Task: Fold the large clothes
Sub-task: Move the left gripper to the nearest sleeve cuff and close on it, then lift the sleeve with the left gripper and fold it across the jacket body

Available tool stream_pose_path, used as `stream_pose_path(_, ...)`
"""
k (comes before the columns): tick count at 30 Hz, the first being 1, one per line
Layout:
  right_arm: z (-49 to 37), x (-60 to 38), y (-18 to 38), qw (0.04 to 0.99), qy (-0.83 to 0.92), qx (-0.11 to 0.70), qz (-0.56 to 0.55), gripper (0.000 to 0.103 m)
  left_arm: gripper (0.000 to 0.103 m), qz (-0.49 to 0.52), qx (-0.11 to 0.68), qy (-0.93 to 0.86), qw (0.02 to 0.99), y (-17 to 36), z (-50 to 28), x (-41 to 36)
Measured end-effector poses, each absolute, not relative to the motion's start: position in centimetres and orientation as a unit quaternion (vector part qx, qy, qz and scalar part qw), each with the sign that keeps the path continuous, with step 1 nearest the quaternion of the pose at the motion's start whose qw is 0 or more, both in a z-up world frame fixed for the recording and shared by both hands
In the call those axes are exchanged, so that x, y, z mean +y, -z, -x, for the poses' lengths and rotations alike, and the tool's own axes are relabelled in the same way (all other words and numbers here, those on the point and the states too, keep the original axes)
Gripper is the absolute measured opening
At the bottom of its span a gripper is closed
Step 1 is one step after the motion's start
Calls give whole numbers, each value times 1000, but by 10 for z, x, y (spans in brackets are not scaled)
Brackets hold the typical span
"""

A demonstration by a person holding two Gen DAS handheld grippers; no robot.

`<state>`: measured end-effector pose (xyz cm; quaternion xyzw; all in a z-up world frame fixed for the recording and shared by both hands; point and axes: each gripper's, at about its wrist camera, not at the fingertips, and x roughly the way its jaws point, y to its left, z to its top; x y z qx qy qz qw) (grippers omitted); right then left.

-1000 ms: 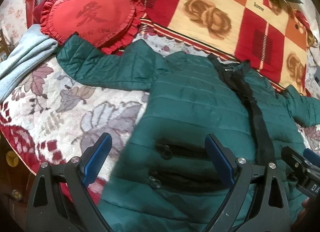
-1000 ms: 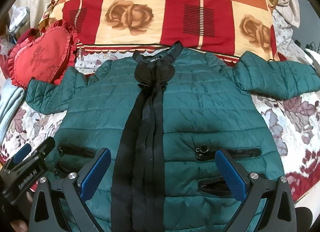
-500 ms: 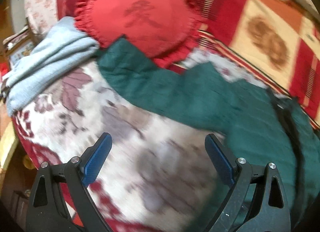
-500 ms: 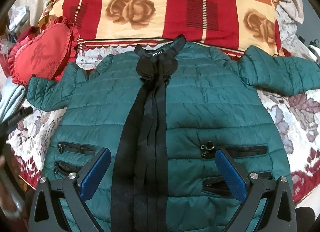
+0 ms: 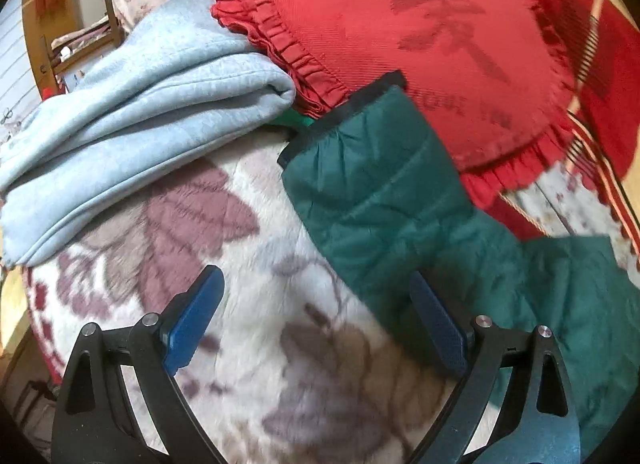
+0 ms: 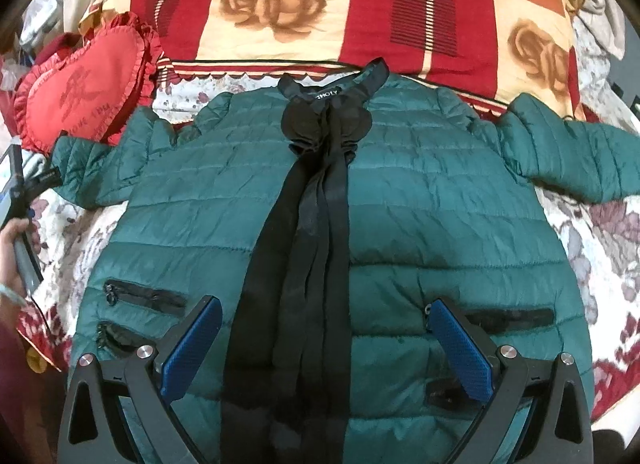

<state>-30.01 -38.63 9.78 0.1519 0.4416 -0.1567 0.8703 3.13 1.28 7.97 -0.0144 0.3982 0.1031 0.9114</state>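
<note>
Green jacket [image 6: 420,216] flat, collar up-frame, sleeves sideways

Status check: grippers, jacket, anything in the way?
Left gripper open, at jacket's sleeve. Right gripper open above jacket, spread flat, unfolded. Sleeve cuff overlaps heart pillow; blue garment beside it.

Both views are lit warmly and rather dimly from indoor light. Strong fisheye bending and dark vignetted corners are seen at the edges. Motion blur softens the left wrist view, especially the bedspread [image 5: 280,344]; the right wrist view is sharper.
</note>
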Motion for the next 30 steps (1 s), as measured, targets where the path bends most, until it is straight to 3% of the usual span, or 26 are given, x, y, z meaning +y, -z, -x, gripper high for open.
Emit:
stream_pose_path(19,279,-406,-85,857,154,462,-168,103,92,20,399,-100,911,-57,-108,15)
stream_pose_path(21,278,-407,-84,856,156,462,-170,103,66,17,400,-73,913,-56,-114,10)
stream_pose_path(23,278,-407,-83,856,156,462,-171,103,33,5,410,-66,910,-53,-120,6)
stream_pose_path(25,279,-407,-83,856,156,462,-171,103,17,15,413,-54,909,-54,-120,8)
stream_pose_path(30,283,-407,-84,857,151,458,-180,103,10,71,417,4,906,-71,-103,19)
